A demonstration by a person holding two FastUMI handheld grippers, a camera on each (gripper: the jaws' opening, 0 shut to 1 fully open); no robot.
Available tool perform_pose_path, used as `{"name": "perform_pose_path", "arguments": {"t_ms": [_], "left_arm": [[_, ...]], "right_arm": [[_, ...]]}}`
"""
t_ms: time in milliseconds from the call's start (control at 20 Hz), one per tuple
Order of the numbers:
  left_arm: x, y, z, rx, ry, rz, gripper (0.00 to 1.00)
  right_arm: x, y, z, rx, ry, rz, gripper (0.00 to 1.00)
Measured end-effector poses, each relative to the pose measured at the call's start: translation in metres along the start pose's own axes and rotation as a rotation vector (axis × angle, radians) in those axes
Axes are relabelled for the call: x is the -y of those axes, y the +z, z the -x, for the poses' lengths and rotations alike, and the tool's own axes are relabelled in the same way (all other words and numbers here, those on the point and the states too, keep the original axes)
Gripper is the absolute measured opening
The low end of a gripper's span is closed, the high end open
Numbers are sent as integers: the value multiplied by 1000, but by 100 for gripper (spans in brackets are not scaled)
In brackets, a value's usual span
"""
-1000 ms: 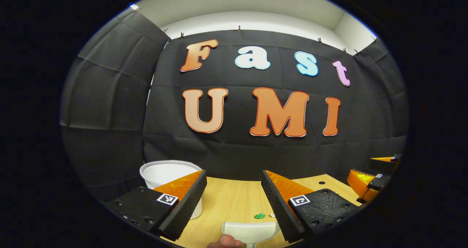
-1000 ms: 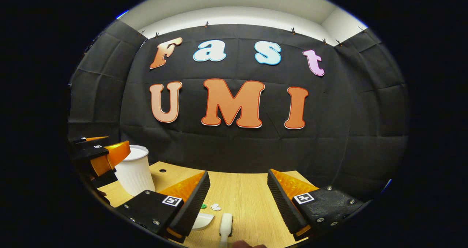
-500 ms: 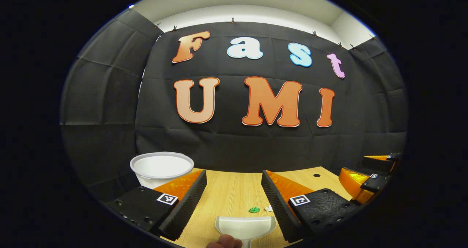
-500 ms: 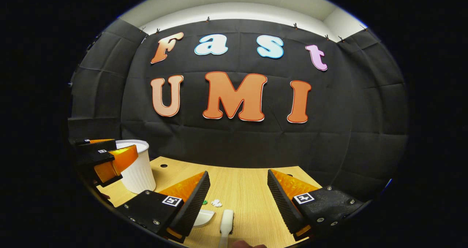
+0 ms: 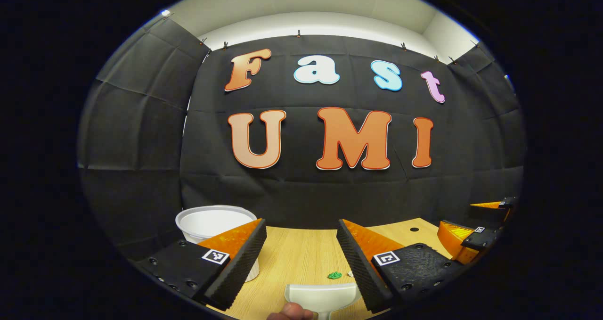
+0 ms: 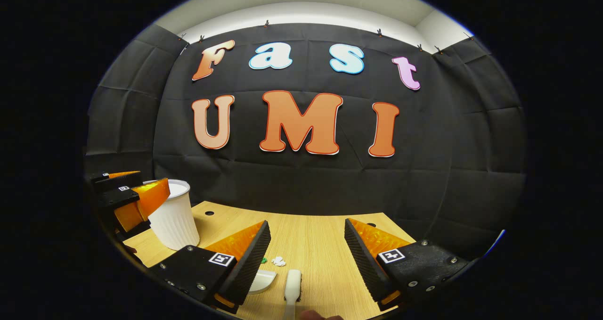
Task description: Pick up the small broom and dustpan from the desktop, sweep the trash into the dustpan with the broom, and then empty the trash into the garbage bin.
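A white dustpan (image 5: 322, 297) lies on the wooden desk just below and between the open fingers of my left gripper (image 5: 301, 258); its edge also peeks out as the dustpan (image 6: 264, 280) in the right gripper view. The small white broom (image 6: 292, 287) lies below my open right gripper (image 6: 307, 256). A green scrap (image 5: 335, 275) and a white scrap (image 6: 279, 262) of trash rest on the desk past the dustpan. The white ribbed garbage bin (image 5: 214, 225) stands at the left, seen as the bin (image 6: 173, 221) from the right. Neither gripper holds anything.
The wooden desk (image 6: 320, 244) ends at the black cloth wall. A fingertip (image 5: 289, 311) shows at the bottom edge of the left gripper view. The other gripper (image 5: 476, 237) is at the far right there, and at the far left as the other gripper (image 6: 127, 202) beside the bin.
Both views tilted down a little and back up; the grippers stay open above the dustpan and broom, with nothing taken hold of.
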State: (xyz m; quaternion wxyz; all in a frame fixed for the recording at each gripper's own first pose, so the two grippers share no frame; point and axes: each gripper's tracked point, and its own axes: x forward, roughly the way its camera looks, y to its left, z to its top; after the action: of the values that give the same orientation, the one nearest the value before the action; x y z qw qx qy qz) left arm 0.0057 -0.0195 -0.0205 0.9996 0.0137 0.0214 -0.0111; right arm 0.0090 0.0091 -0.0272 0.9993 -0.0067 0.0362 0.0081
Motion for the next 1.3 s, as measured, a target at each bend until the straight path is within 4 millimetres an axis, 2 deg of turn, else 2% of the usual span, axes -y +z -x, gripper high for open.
{"name": "perform_pose_path", "arguments": {"t_ms": [600, 950, 1100, 1300], "left_arm": [[1, -9, 4, -25, -45, 1, 95], [6, -24, 10, -64, -84, -2, 95], [7, -41, 10, -118, -105, 3, 95], [13, -82, 16, -240, -164, -11, 95]], "right_arm": [[-9, -6, 7, -19, -23, 26, 95], [-13, -17, 13, -46, -44, 27, 95], [-16, -26, 16, -75, -56, 26, 95], [-25, -53, 18, -158, -68, 14, 95]]}}
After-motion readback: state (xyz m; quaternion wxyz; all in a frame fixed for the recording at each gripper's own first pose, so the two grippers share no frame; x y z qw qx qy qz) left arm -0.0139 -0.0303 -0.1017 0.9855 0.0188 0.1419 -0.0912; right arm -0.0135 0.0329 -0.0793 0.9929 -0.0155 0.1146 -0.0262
